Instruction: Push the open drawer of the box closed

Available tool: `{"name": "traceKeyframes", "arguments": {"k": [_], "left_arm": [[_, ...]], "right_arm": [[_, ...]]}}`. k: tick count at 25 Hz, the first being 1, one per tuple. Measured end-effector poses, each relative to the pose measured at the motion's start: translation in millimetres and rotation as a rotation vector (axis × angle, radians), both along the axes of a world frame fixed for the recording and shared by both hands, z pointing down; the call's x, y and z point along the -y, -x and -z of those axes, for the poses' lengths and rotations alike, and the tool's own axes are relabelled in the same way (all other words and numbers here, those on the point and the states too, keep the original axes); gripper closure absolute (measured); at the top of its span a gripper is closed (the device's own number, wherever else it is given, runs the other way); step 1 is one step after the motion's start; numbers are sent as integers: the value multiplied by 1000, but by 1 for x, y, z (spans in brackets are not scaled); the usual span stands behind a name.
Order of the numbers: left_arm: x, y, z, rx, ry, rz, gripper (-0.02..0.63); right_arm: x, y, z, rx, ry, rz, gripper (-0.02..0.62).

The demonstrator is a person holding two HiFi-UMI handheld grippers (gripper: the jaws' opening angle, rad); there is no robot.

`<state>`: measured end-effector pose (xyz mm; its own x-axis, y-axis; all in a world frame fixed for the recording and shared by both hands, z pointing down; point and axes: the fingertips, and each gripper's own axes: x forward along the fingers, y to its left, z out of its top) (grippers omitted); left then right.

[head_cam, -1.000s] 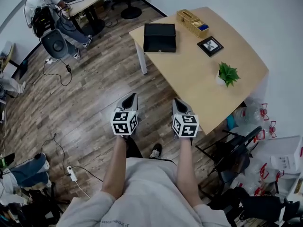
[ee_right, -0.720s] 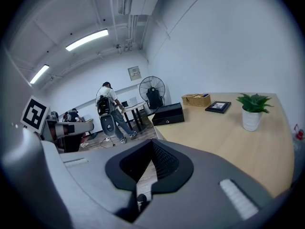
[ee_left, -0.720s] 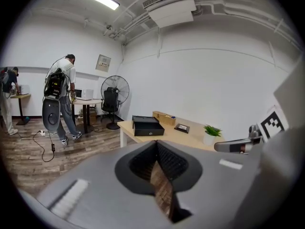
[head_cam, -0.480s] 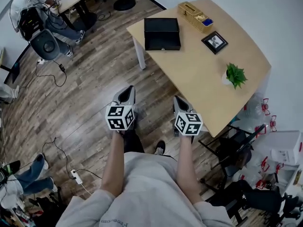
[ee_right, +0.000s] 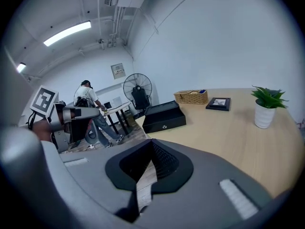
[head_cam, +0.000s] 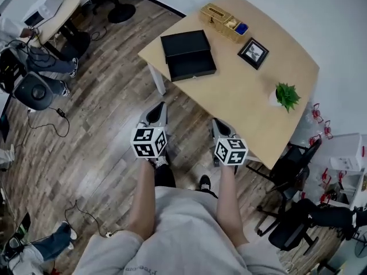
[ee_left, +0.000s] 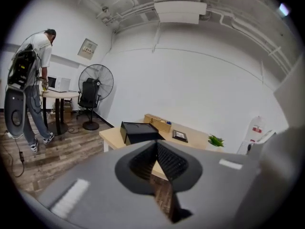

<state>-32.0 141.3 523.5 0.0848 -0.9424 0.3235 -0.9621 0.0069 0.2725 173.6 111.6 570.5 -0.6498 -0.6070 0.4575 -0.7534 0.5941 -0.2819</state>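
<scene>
Head view: I've got the left gripper (head_cam: 157, 113) and right gripper (head_cam: 221, 126) over the wood floor (head_cam: 103, 107), just off the table's (head_cam: 252, 113) near-left edge and well apart from the box (head_cam: 182, 43). The black box sits at the far-left corner, w/ its drawer (head_cam: 192, 67) pulled out toward me.

Left gripper view: jaws pressed together, nothing btwn them. Box is dead ahead at the table edge.

Right gripper view: same, jaws pressed together and empty. Drawer front faces me, w/ bare tabletop btwn it and the plant (ee_right: 268, 101) on the right.
</scene>
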Motion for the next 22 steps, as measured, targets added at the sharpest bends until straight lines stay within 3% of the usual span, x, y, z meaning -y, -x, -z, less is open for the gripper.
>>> {"name": "traceKeyframes", "arguments": {"k": [10, 22], "left_arm": [[55, 54, -6, -29, 12, -151, 554], [70, 83, -17, -28, 29, -207, 554]], "right_arm": [[24, 54, 10, -28, -5, -157, 592], [35, 68, 3, -37, -11, -232, 593]]}}
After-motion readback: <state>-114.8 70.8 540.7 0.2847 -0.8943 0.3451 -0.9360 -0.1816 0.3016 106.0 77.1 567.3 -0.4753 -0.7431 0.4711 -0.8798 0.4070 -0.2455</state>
